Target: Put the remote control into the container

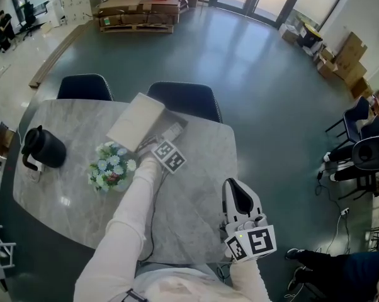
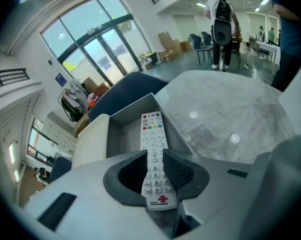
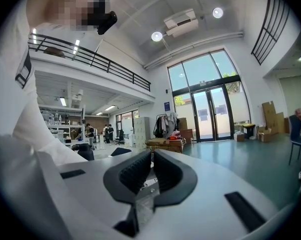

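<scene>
Nearest in, the right gripper hangs back at the near edge of the table. Its 2 jaws are all but together with nothing between them, so it's out of this play.

Further out, the left gripper has the job. The remote control sits between its jaws, pinched by its long edges, with the ribbed pads bearing on its sides. The hold is at the near half, the logo end sticking back towards the gripper body.

The remote lies button face up, and its long axis runs straight out along the line of the jaws. The far end, with the coloured keys, points at the back wall of the container and already reaches inside the grey box. The cream lid stands open on the left. Whether the far end touches the box floor I can't tell.

So I'd call this the placing step, nearly home. The next move wants the remote lowered until it rests flat inside, kept clear of the side walls. Then the jaws part and the gripper backs straight out along that same axis, so the remote isn't dragged back over the rim.

Behind it all is a dark blue chair.
</scene>
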